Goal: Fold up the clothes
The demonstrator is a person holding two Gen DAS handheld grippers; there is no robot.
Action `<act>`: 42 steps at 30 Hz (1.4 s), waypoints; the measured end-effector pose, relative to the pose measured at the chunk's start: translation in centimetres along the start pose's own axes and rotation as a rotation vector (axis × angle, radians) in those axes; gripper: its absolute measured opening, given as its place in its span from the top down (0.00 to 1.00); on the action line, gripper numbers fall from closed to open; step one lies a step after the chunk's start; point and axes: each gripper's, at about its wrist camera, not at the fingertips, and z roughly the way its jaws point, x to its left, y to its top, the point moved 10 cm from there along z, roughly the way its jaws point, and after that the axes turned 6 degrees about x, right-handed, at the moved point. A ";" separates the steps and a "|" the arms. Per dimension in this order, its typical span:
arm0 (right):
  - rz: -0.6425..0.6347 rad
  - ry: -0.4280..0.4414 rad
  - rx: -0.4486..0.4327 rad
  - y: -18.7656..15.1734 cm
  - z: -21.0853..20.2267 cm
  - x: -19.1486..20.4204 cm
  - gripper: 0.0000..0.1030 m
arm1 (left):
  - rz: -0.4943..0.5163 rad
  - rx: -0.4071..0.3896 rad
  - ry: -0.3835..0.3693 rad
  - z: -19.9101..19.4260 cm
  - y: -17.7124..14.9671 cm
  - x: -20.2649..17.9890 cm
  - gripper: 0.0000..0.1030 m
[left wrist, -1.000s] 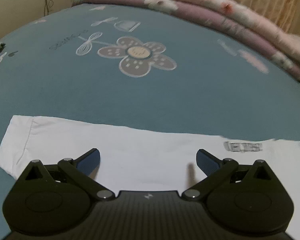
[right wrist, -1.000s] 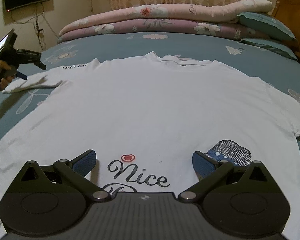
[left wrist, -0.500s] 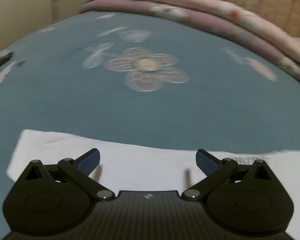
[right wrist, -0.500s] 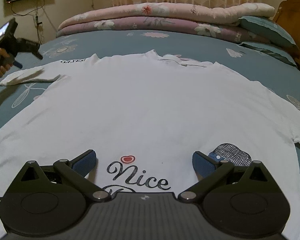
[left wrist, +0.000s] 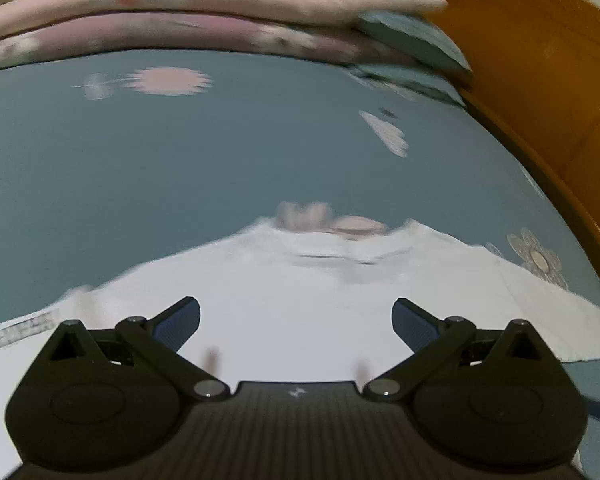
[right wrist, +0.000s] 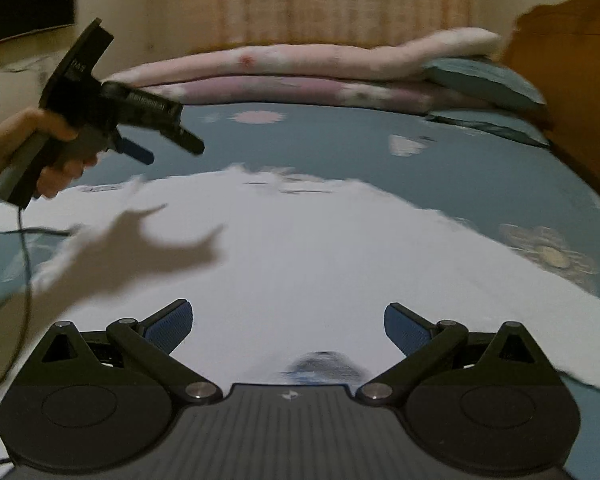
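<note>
A white T-shirt (right wrist: 320,248) lies flat on the blue bedsheet (right wrist: 320,144), its collar toward the pillows. A blurred printed hat motif (right wrist: 324,364) shows just ahead of my right gripper (right wrist: 288,326), which is open and hovers over the shirt's lower front. My left gripper (left wrist: 296,324) is open too, above the shirt (left wrist: 300,292) and facing the collar (left wrist: 332,240). In the right wrist view the left gripper (right wrist: 160,144) is held up in a hand (right wrist: 40,152) over the shirt's left shoulder, casting a shadow on the cloth. Nothing sits between either pair of fingers.
Folded pink and purple quilts (right wrist: 300,76) and blue pillows (right wrist: 480,84) are stacked at the head of the bed. A wooden headboard (left wrist: 540,72) rises at the right. A cable (right wrist: 24,272) hangs from the left gripper. A dark screen (right wrist: 28,4) is on the wall.
My left gripper has lifted off the left sleeve and swung right toward the collar, rising above the shirt. My right gripper has moved forward over the printed front. Both stay open.
</note>
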 end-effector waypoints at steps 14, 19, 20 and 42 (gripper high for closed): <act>0.103 -0.011 0.024 -2.4 0.6 -3.4 0.00 | 0.120 0.014 0.151 9.0 1.8 -3.0 0.01; 0.115 -0.019 0.028 -2.5 0.4 -3.5 0.00 | 0.031 0.015 0.195 10.2 3.7 -0.9 0.00; 0.116 -0.024 0.026 -2.5 0.2 -3.5 0.00 | 0.025 0.024 0.200 10.3 4.1 -0.8 0.00; 0.177 -0.038 0.003 -1.9 -1.7 -5.8 0.00 | 0.132 0.087 0.004 -2.8 -6.9 -10.4 0.01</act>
